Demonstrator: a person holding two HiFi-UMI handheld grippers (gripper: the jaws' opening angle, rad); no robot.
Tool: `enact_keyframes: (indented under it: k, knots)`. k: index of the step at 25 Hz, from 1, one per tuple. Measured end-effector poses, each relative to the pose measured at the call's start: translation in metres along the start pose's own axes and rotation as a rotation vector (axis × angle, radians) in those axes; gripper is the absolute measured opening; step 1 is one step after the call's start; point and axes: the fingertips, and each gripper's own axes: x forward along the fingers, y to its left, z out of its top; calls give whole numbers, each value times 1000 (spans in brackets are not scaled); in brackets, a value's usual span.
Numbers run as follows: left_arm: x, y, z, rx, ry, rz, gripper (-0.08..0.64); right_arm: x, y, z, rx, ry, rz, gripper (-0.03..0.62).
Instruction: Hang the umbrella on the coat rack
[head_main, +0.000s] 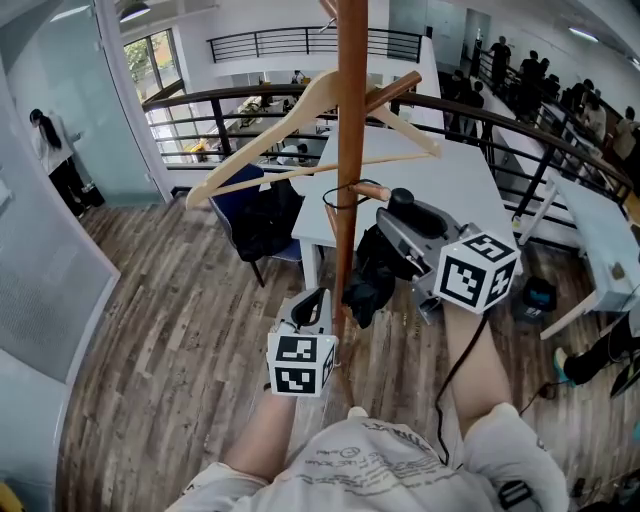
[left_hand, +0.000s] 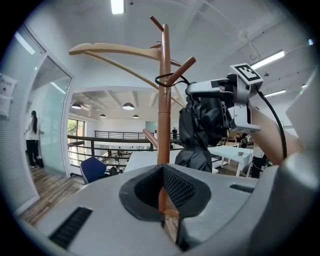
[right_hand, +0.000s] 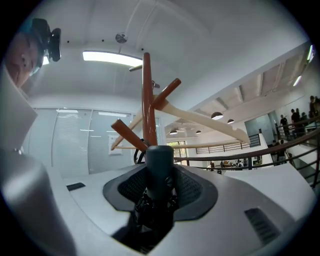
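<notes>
Just beside the coat rack (head_main: 351, 120) pole, the right gripper (right_hand: 160, 182) pinches the black umbrella (head_main: 368, 278). The umbrella stands up and down with its handle on top, and its strap loop (left_hand: 170, 74) already lies over a short peg (left_hand: 182, 70). The left gripper (left_hand: 162, 171) is lower, with its jaws close on both sides of the pole, and I cannot tell if they squeeze it.

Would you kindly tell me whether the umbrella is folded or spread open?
Folded: the black umbrella hangs as a gathered, compact bundle beside the coat rack, its handle clamped in the right gripper.
</notes>
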Motion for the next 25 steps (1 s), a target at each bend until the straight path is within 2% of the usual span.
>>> enact_keyframes:
  k: [14,21,25]
  knots:
    - [9,14,-1,-13,9,43,6,21,-12,-75,30,129,-33,156]
    - [16,12,-3,-12,16,38,5,18,-17,-91,1,130,-52,158]
    - [18,7,-5,-5,19,28,5,16,-13,-93,-23,94,-48,158]
